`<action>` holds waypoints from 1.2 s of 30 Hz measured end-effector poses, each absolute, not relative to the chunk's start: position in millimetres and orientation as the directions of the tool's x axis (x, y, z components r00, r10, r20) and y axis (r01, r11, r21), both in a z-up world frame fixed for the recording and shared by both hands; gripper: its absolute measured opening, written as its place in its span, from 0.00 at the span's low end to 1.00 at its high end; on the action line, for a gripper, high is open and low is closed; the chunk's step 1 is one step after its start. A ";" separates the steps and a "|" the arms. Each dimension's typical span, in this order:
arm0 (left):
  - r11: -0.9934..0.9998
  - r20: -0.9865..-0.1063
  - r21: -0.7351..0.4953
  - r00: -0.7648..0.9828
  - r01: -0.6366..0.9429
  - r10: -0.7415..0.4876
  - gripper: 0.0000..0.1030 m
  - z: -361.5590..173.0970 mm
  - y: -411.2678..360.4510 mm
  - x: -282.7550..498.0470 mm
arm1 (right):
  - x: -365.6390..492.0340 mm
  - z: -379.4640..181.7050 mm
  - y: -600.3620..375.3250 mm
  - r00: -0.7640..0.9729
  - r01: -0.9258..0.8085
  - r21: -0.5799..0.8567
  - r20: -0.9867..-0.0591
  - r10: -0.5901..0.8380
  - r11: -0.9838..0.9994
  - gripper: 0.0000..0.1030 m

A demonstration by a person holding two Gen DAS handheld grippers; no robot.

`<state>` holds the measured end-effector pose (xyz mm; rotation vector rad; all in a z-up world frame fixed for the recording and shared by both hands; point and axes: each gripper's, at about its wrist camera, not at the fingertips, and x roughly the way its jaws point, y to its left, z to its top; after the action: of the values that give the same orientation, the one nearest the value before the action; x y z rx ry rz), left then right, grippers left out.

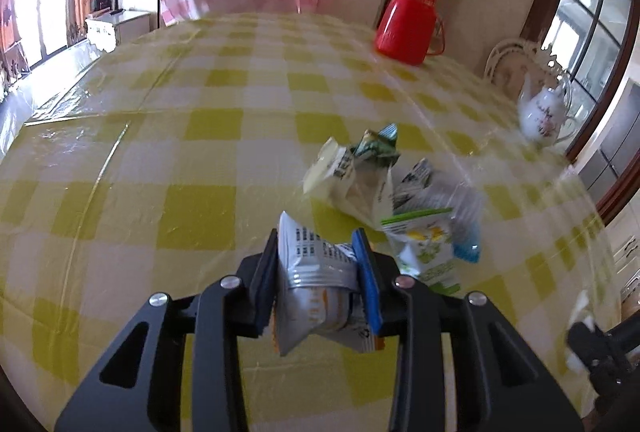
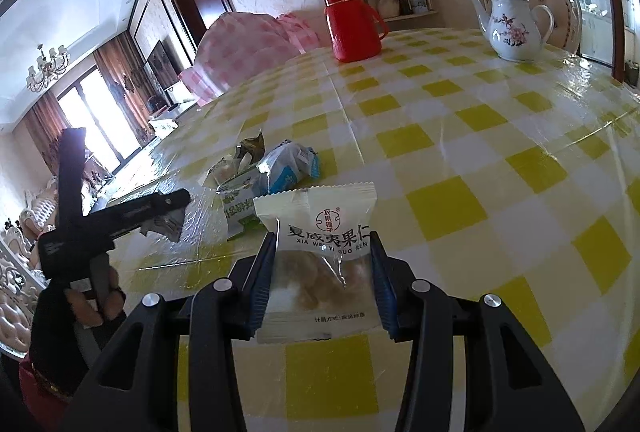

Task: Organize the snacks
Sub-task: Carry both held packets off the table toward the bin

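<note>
The right gripper (image 2: pixel 323 252) pinches a white nut packet (image 2: pixel 320 232) between its blue pads, print reading "XIA WEI YI GUO REN" under a red seal, held above the yellow-checked table (image 2: pixel 480 136). The left gripper (image 1: pixel 316 256) is clamped on a crumpled silver packet (image 1: pixel 316 272); its small print is illegible. Just ahead a snack pile (image 1: pixel 384 188) sits mid-table. A red flask (image 2: pixel 352 24) and flowered teapot (image 2: pixel 514 28) stand by the far edge.
</note>
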<state>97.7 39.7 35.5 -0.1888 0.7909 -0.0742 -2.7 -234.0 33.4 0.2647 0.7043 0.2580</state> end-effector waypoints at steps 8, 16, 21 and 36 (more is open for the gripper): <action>0.987 -0.652 -0.159 0.749 0.015 -0.116 0.35 47.2 20.6 59.3 | -9.2 34.0 -220.0 0.717 -0.198 0.333 -0.592 0.368 0.922 0.43; 0.989 -0.606 -0.148 0.792 -0.017 -0.077 0.35 53.5 21.7 20.3 | -24.9 34.0 -203.8 0.713 -0.225 0.319 -0.590 0.379 0.921 0.43; 0.990 -0.574 -0.143 0.816 -0.017 -0.068 0.35 61.0 23.2 -7.1 | -38.7 32.7 -199.2 0.711 -0.232 0.331 -0.584 0.391 0.915 0.43; 0.999 -0.568 -0.037 0.823 -0.039 0.011 0.35 67.5 48.8 -84.0 | -93.5 36.3 -172.6 0.694 -0.288 0.390 -0.545 0.471 0.875 0.43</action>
<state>-84.0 48.8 67.5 -0.0478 0.6040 0.0265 -93.5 -172.6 36.3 0.2852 0.6824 0.4300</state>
